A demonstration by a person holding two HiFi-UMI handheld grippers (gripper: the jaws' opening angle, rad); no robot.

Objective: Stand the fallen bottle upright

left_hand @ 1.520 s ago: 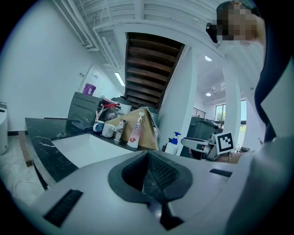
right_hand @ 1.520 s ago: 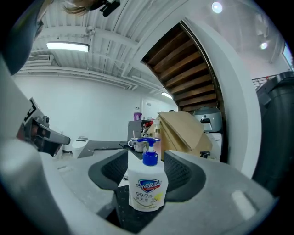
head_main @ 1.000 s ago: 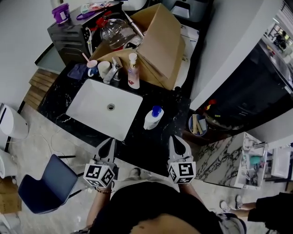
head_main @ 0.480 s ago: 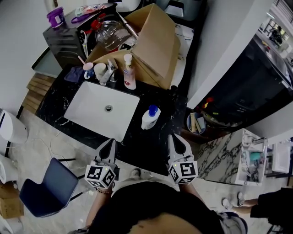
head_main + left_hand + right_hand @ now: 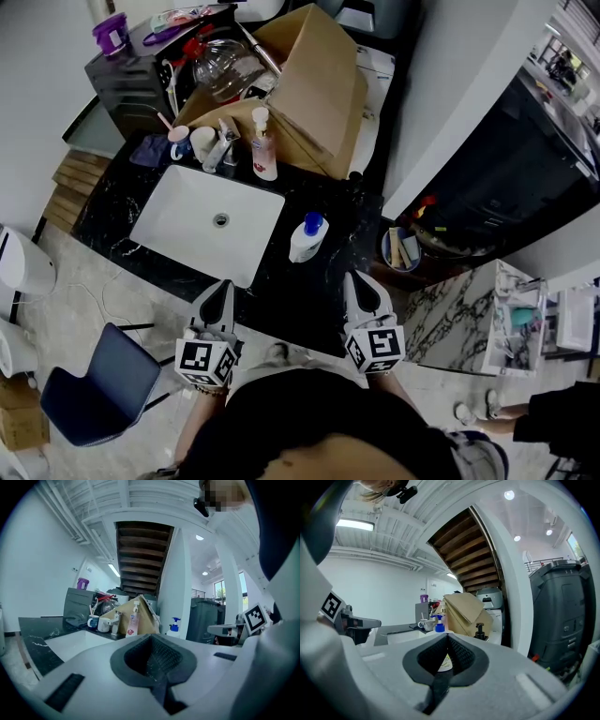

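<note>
bottle (image 5: 307, 237): is seen upright on tabletop (image 5: 323, 295) beside sink (image 5: 187, 220) | left gripper (image 5: 223, 289): jaws clenched, empty | right gripper (image 5: 356, 281): jaws clenched, empty

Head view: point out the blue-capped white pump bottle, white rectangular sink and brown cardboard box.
Blue-capped white pump bottle (image 5: 305, 246), head view, white body.
White rectangular sink (image 5: 176, 221), head view, bare basin floor.
Brown cardboard box (image 5: 317, 80), head view, top flap.

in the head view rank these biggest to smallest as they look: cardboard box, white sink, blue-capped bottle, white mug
1. cardboard box, just ahead of the sink; it stands taller, nearer the camera, so the lead is unsure
2. white sink
3. blue-capped bottle
4. white mug
</note>
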